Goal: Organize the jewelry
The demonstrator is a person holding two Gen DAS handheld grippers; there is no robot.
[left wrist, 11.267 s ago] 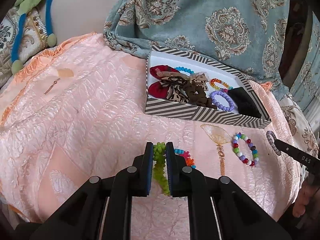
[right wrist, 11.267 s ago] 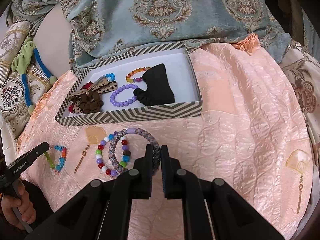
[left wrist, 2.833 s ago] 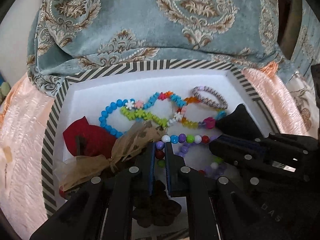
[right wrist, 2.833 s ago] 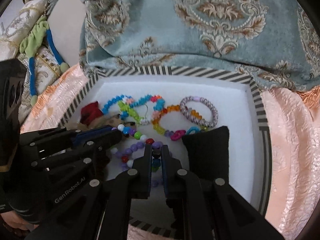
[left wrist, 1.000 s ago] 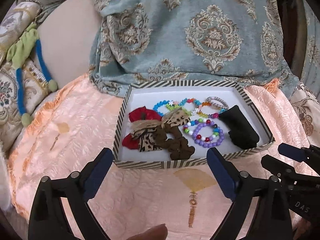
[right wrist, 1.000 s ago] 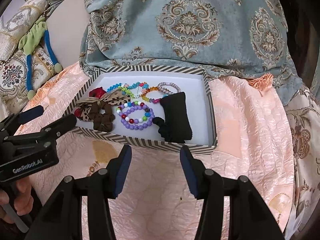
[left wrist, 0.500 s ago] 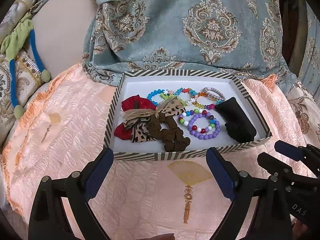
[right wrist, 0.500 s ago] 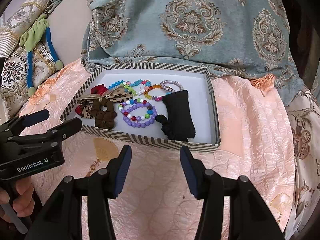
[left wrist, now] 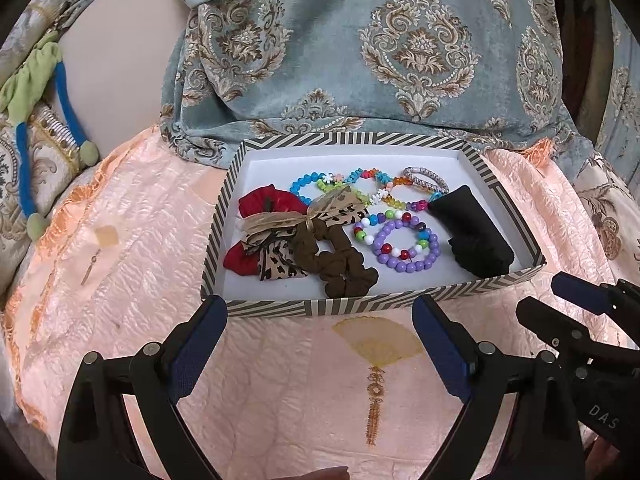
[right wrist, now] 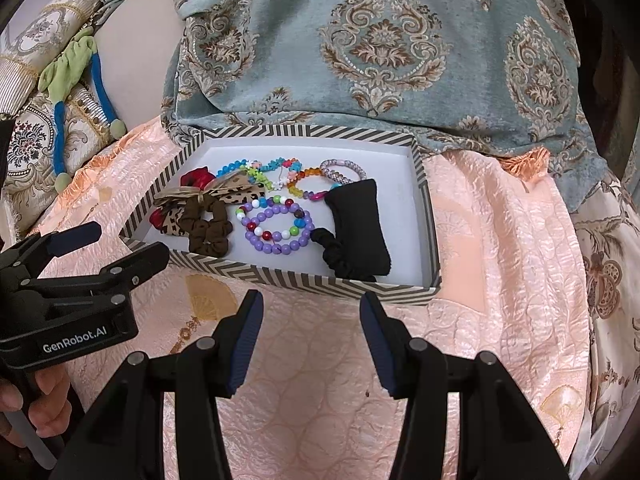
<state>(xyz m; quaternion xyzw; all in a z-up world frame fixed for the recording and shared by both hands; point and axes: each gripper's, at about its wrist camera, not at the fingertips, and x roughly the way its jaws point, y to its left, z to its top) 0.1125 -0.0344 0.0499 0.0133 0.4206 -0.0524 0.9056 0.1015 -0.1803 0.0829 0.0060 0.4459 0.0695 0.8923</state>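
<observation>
Peach quilted bedspread (left wrist: 132, 240) across the foreground, teal damask fabric (left wrist: 400, 52) heaped behind, patterned cushion (right wrist: 36, 136) off to the left. One striped box (left wrist: 320, 306), white inside, sat on the bedspread with its far edge against the teal fabric.

Counted inside the box: one purple bead bracelet (left wrist: 406, 250) with one multicolor bead bracelet (left wrist: 394, 220) overlapping it, middle of the box. Along the back — one blue bead bracelet (left wrist: 302, 186), one green flower-bead strand (left wrist: 340, 190), one orange-to-purple bead bracelet (left wrist: 404, 196), one lilac braided band (left wrist: 426, 178); exact count in that tangle hard to fix. Left half held one red scrunchie (left wrist: 266, 204), one leopard-print bow (left wrist: 304, 220), one brown scrunchie (left wrist: 340, 264), all piled touching. Right side held one black scrunchie with a black folded cloth (right wrist: 356, 224).

Two grippers, both low and just short of the box's near wall. Left gripper (left wrist: 320, 344) spread wide, nothing held. Right gripper (right wrist: 310, 334) also parted — nothing between the pads. Each seen from the other's camera at the frame edge, also empty.
</observation>
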